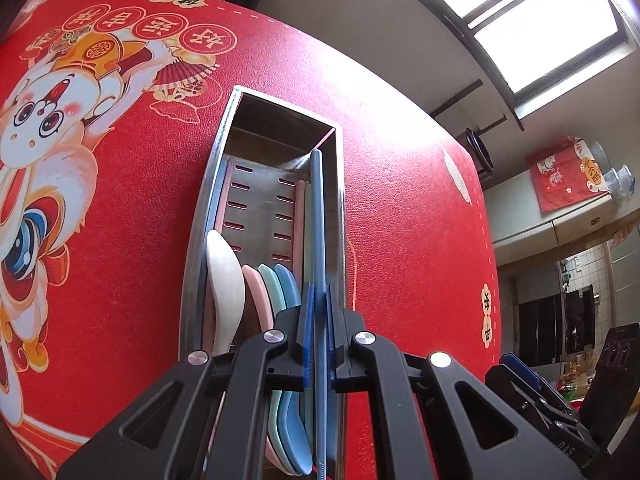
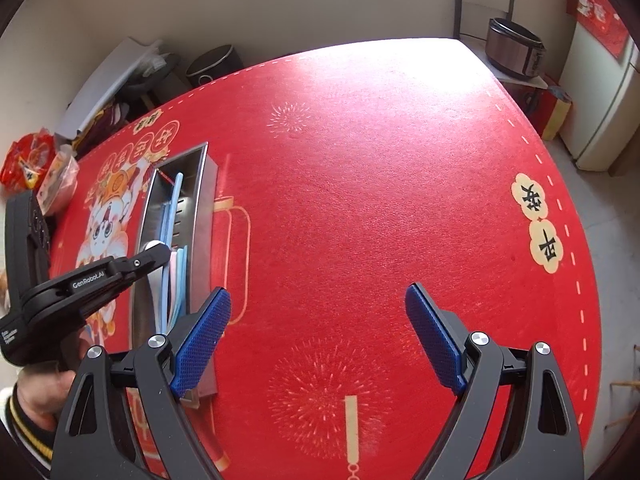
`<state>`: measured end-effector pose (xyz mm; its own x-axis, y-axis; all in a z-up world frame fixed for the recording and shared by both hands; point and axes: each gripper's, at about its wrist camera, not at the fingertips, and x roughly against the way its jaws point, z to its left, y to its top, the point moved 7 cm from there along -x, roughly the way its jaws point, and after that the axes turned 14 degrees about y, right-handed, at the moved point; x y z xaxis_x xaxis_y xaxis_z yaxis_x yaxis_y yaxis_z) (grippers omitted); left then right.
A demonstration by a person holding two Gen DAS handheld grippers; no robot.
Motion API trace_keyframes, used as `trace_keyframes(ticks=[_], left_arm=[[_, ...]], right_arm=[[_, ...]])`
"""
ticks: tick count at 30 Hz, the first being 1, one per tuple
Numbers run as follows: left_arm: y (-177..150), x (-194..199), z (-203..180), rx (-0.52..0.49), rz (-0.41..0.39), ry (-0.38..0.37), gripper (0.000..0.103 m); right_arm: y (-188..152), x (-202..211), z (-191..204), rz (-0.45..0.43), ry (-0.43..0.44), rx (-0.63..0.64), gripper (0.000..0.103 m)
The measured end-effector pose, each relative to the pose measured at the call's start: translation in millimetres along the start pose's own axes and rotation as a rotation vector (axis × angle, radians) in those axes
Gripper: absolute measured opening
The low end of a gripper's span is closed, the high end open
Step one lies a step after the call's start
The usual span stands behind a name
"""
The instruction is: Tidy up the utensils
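In the left wrist view, our left gripper (image 1: 318, 300) at centre bottom clamps a blue stick (image 1: 317, 216) that lies along the right side of the steel tray (image 1: 192, 248), beside pastel spoons (image 1: 256, 292). In the right wrist view, our right gripper (image 2: 318, 336) gapes empty over the red cloth (image 2: 360, 180); the tray (image 2: 200, 216) sits at left.

I note a red festive cloth (image 2: 360, 200) covering the worktop, a rice cooker (image 2: 516, 50) on a stand beyond its far corner, and snack packets (image 2: 28, 160) at the left edge.
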<state>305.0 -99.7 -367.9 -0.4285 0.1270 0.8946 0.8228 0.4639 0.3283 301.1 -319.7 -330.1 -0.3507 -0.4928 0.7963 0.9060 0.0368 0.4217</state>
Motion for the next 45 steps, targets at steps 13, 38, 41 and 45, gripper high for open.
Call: trace_keyframes(ticks=[13,38,41,45], left_arm=[[0.2,-2.3,-6.7,-0.055,0.019,-0.015,0.017],[12.1,258.4,62.6,-0.425,-0.475,0.199,0.097],[9.0,285.1,76.7,-0.41,-0.519,0.213,0.097],[3.0,313.2,89.5,-0.399,-0.563,0.229,0.097]], right_arm=[[-6.4,10.3,-0.7,-0.021,-0.025,-0.028,0.086],[-13.9,144.2,117.3,-0.314,-0.142,0.025,0.086],[-22.4,160.8,137.6,-0.351,-0.165,0.034,0.086],[-35.7,177.3,162.4,-0.389,-0.178,0.061,0.086]])
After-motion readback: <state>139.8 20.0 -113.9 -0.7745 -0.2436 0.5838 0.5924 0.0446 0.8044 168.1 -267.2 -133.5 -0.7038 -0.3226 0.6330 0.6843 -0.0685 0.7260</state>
